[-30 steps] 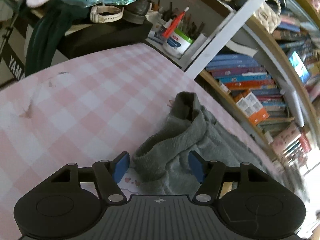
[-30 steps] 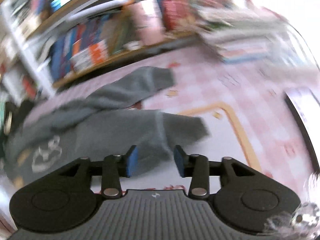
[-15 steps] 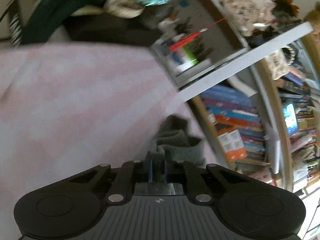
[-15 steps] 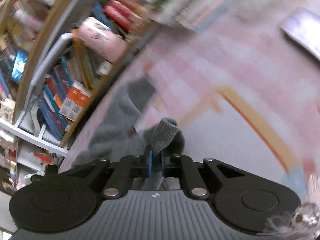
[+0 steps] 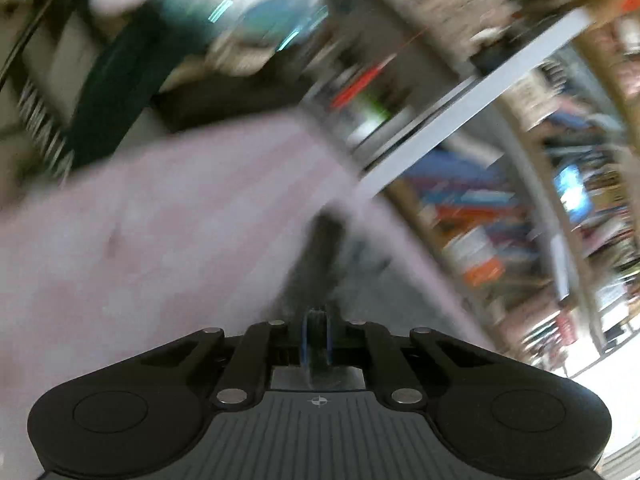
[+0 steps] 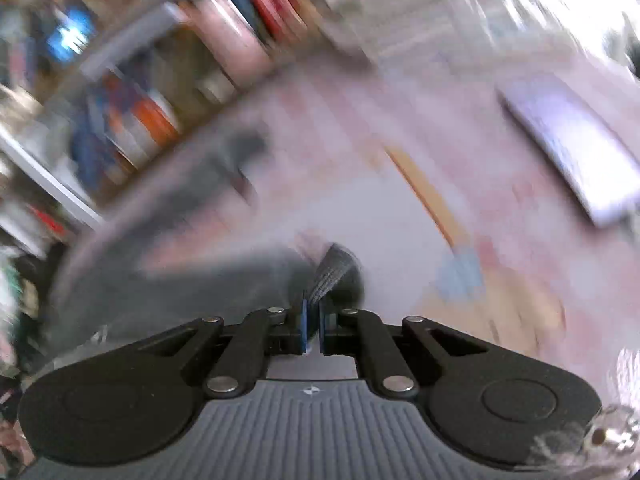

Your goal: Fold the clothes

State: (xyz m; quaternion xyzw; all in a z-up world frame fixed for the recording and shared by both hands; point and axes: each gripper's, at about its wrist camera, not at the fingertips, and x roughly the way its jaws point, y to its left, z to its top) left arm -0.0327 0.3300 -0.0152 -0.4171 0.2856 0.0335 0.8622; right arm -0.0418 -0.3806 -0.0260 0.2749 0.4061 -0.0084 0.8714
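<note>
gripping 1 grey garment (image 6: 224, 276), 2 grippers: left (image 5: 316, 334), right (image 6: 313, 326).

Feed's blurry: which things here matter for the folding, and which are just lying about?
For the job:
- grey garment
- left tool, shut on it
- right tool, shut on it

Lying about:
- bookshelf
- dark green cloth
- flat white object

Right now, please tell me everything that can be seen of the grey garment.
The grey garment looks like soft knitted fabric, with a ribbed edge. It lies crumpled, not yet folded, on the pink checked cover, near the bookshelf. The right gripper is shut on a ribbed end, which stands up between its blue pads. The left gripper is shut on another part, which rises dark above its pads. Motion blur hides the finer details.
</note>
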